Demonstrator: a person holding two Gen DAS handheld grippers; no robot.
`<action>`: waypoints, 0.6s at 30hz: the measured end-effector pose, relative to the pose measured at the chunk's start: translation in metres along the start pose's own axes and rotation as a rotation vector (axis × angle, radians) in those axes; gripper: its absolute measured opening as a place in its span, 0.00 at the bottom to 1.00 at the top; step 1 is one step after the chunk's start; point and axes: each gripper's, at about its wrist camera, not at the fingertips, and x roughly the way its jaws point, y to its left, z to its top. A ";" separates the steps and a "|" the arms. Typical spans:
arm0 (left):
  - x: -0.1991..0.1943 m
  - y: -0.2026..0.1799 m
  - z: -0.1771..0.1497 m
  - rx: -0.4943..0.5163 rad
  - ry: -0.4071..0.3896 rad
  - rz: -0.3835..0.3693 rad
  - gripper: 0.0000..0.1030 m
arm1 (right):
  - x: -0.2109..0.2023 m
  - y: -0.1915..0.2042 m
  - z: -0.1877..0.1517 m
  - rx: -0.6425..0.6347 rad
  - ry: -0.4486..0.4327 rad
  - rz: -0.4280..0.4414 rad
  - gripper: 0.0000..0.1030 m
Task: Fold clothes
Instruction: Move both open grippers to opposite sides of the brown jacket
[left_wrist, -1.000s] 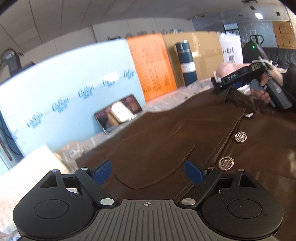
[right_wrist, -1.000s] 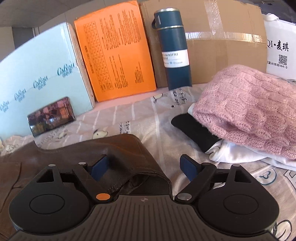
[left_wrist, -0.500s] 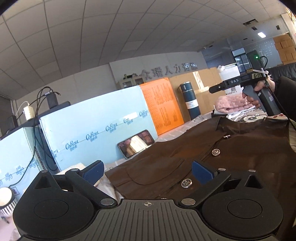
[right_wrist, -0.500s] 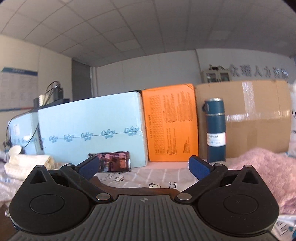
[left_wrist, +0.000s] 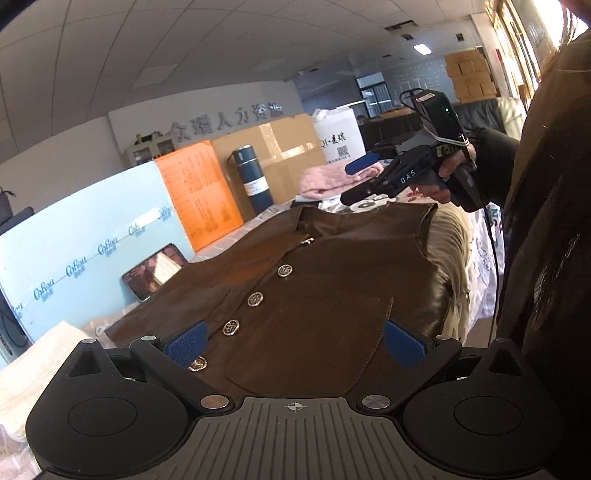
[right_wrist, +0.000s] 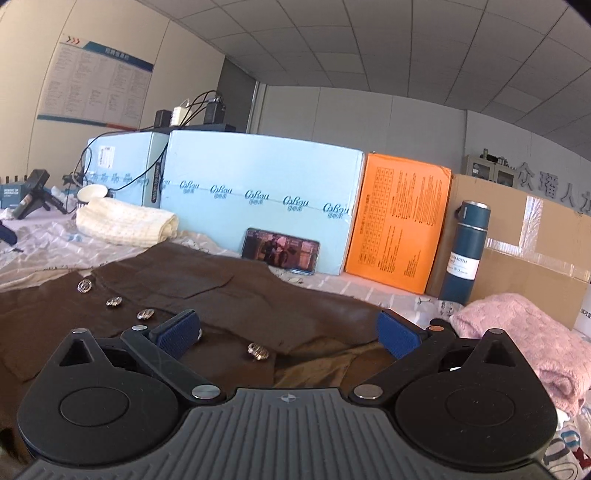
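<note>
Boxes, a phone and a flask wall the far edge. The brown vest's top lies unobstructed.

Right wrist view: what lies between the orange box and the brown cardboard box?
A dark teal insulated bottle stands upright there, seen in the right wrist view.
</note>
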 end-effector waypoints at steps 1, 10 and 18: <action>0.000 -0.003 0.000 0.010 0.005 -0.007 1.00 | -0.001 0.005 -0.003 -0.016 0.018 0.011 1.00; 0.023 -0.022 -0.011 0.071 0.122 -0.065 1.00 | -0.015 0.028 -0.021 -0.069 0.068 0.061 1.00; 0.040 -0.032 -0.016 0.131 0.173 0.000 1.00 | -0.029 0.030 -0.027 -0.067 0.060 0.103 1.00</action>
